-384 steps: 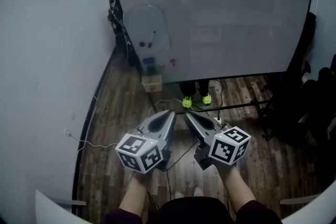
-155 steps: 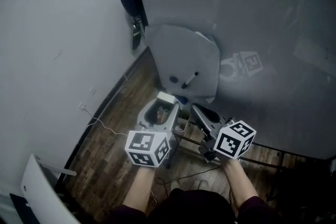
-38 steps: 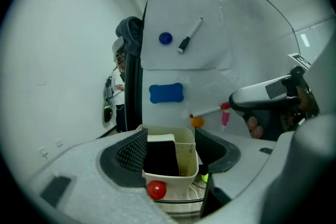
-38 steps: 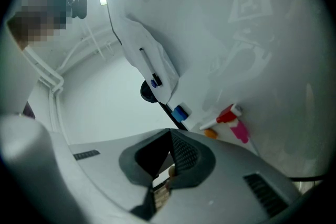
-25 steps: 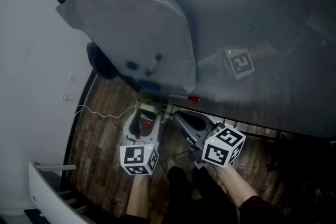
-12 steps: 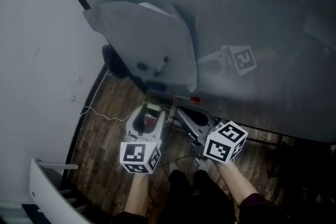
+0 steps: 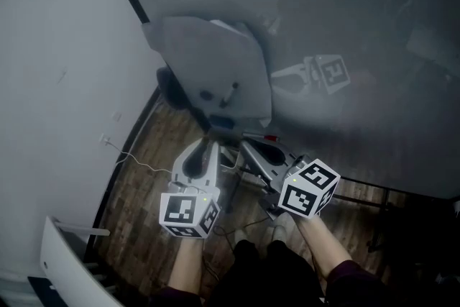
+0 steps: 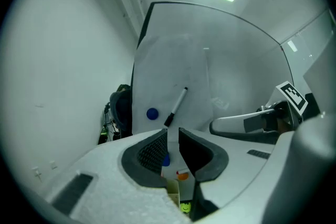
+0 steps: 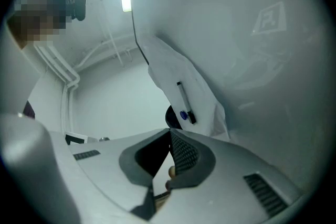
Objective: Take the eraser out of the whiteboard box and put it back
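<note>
Both point level at the whiteboard [image 7: 345, 25], apparently readied for a reach: left tongs [image 7: 213, 146], just closing, stand narrowly apart, empty; right tongs [image 7: 244, 146] pressed together.

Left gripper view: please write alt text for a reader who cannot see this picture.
The left gripper fills the foreground, its dark jaws a narrow gap apart after just closing, with nothing gripped between them. Behind, a white sheet on the whiteboard shows a black marker and a blue dot.
</note>
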The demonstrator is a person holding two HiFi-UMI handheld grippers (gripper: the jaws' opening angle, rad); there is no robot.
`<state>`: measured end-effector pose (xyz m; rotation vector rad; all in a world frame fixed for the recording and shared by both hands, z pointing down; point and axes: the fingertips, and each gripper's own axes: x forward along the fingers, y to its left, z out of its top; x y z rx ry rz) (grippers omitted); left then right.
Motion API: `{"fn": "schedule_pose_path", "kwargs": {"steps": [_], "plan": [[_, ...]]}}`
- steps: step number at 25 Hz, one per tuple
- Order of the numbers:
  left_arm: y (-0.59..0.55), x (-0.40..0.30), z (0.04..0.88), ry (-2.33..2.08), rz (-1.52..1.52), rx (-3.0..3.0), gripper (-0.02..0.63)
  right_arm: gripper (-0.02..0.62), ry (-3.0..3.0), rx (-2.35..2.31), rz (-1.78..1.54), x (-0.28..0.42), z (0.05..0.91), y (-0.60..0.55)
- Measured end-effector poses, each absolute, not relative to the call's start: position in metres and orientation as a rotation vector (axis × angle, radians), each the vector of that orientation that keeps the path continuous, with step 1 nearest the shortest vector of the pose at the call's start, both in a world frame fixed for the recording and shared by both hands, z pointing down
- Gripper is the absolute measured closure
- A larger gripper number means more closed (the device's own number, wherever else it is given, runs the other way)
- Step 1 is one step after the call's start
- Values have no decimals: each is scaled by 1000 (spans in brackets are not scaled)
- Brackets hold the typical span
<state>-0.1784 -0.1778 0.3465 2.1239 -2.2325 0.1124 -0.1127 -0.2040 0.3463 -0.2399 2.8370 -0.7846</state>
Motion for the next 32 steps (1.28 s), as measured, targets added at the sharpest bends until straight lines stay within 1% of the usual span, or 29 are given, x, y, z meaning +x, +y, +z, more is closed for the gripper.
{"fn": "schedule_pose_path", "kwargs": {"steps": [4,10,19,32], "plan": [[-174,-178,327,-2256,100,2160,565,592,2831,-230,-743,-114,331,-201],[-169,-178,308,-2281,80,2205,595,592,2826,-217,-691,-117,316,-195],[-162,-180,287,-2298,50,2262,600,592,2816,-222,-627,-121,302,-190],[-162,-191,284,-2290,38,2280,600,592,2792,-241,-595,-128,293,-191]]}}
